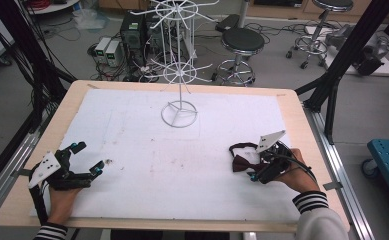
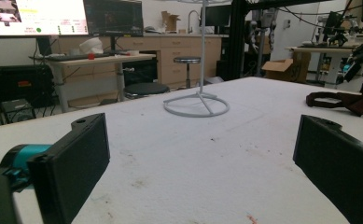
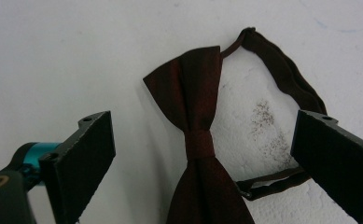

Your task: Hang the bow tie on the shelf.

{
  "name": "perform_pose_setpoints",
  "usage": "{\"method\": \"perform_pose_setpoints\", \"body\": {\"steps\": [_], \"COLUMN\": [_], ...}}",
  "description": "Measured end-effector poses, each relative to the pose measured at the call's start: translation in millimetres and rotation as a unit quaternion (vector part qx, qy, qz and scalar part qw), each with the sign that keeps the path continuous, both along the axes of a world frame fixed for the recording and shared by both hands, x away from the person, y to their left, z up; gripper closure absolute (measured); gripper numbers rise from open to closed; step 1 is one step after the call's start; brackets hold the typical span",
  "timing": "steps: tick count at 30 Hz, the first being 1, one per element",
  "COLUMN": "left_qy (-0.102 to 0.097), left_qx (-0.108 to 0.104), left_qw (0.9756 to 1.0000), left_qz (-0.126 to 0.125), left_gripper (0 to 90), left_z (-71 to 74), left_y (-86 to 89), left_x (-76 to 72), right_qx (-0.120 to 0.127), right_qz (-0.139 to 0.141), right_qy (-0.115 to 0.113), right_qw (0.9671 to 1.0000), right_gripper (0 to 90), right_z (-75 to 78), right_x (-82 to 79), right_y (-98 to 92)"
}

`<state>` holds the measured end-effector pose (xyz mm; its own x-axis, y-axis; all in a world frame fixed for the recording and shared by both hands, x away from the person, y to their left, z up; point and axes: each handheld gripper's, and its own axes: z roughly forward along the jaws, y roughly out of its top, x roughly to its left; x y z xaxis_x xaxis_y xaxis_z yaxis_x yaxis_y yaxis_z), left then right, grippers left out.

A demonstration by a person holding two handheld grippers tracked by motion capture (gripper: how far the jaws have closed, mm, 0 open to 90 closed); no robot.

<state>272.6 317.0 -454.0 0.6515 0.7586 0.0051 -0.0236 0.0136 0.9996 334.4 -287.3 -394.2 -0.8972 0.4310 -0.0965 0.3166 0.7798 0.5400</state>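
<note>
At the left side of the table, the left gripper rests low on the white mat, held by the person's left hand, with its grey three-cornered plate on top and its jaws standing wide apart with nothing between them. In the left gripper view the two black jaws frame bare, lightly stained mat; ahead of them and a little to the left stands the ring base of the white wire stand, and far off to the right, beyond the right jaw, lies the dark red bow tie with its strap. In the high view the stand rises at the far middle of the mat, well apart from both grippers. Further right, the right gripper is held by the person's right hand and sits right over the bow tie, near the mat's right edge. In the right gripper view the jaws stand wide open, one on each side of the bow tie, whose knot lies midway between them; neither pad touches the cloth. The tie's thin strap loops out from the far wing toward the right jaw and runs back under it near the mat. Nothing is gripped.
</note>
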Motion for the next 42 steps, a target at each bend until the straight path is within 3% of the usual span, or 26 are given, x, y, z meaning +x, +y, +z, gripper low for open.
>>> {"method": "perform_pose_setpoints", "body": {"steps": [2, 3, 6, 16, 23, 29, 34, 42], "left_qy": [0.000, 0.000, 0.000, 0.000, -0.001, 0.000, 0.000, -0.001], "left_qx": [0.000, 0.000, 0.001, 0.001, 0.001, 0.000, 0.000, 0.001], "left_qw": [1.0000, 1.0000, 1.0000, 1.0000, 1.0000, 1.0000, 1.0000, 1.0000], "left_qz": [0.000, 0.000, 0.000, -0.001, -0.001, 0.000, 0.000, -0.001], "left_gripper": [4.1, 4.1, 4.1, 4.1, 4.1, 4.1, 4.1, 4.1], "left_z": [0.0, 0.0, 0.0, 0.0, 0.0, -0.1, -0.1, 0.0], "left_y": [0.0, -0.1, 0.1, 0.1, 0.1, 0.1, 0.2, 0.2], "left_x": [0.0, 0.0, -0.1, -0.1, -0.1, -0.2, -0.1, -0.1], "right_qx": [-0.003, -0.005, -0.010, -0.035, -0.050, -0.074, -0.086, -0.038], "right_qz": [-0.003, -0.001, 0.005, 0.027, 0.032, 0.031, 0.036, 0.019], "right_qy": [0.001, 0.013, 0.022, 0.040, 0.035, 0.025, 0.023, 0.018], "right_qw": [1.0000, 0.9999, 0.9997, 0.9982, 0.9977, 0.9965, 0.9954, 0.9989], "right_gripper": [5.9, 10.3, 16.9, 31.5, 44.9, 72.0, 76.9, 76.9], "right_z": [-1.1, -3.4, -5.0, -10.0, -11.9, -12.3, -13.2, -5.9], "right_x": [0.4, 2.0, 3.2, 6.6, 7.4, 7.1, 6.3, 6.7], "right_y": [0.3, 0.5, 1.2, 4.4, 6.6, 7.4, 9.5, 7.1]}}
